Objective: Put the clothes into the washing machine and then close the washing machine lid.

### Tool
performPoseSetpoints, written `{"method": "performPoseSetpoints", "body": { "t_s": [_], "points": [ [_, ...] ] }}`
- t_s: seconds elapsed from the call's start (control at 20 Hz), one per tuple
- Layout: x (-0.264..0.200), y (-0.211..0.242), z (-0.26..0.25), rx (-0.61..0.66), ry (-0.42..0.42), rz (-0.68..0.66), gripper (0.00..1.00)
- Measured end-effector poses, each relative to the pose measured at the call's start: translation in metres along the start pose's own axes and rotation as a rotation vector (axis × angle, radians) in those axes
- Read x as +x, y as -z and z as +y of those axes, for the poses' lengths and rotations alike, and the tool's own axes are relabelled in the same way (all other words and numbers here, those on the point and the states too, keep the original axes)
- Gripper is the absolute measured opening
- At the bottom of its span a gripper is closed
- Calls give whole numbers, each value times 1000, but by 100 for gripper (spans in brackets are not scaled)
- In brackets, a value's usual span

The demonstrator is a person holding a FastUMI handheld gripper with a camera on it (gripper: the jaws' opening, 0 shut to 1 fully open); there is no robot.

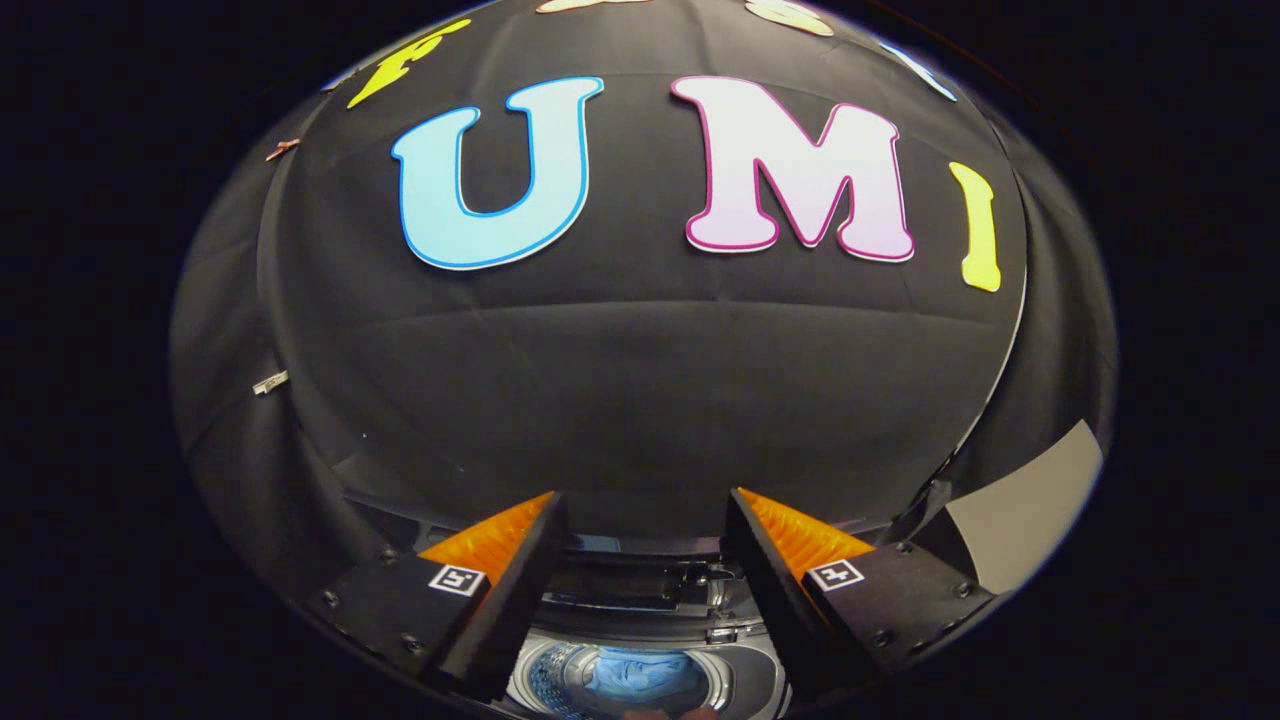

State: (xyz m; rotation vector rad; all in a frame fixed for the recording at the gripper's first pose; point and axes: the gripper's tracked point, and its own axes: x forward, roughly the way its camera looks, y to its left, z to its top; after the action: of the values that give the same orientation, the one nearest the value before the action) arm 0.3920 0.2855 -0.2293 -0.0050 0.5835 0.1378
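Two fingers of the gripper [640, 560] stand well apart, the jaws holding nothing; between and below them the washing machine [640, 640] shows its round drum opening, with the blue clothes [640, 675] already lying inside; they look soft, light and limp, so they need no further grip. Just beyond the drum a dark hinged part, probably the raised lid [640, 590], lies against the back of the machine; judged stiff and smooth, it would best be taken at its free front edge and swung down; behind it hangs the booth's black cloth wall [640, 380].
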Motion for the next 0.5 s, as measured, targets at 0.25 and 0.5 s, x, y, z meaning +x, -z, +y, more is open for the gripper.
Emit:
{"method": "performPoseSetpoints", "body": {
  "t_s": [0.25, 0.5],
  "points": [
    [-14, 2, 5, 12, -4, -42, 100],
    [-32, 10, 6, 7, 8, -90, 100]
  ]
}}
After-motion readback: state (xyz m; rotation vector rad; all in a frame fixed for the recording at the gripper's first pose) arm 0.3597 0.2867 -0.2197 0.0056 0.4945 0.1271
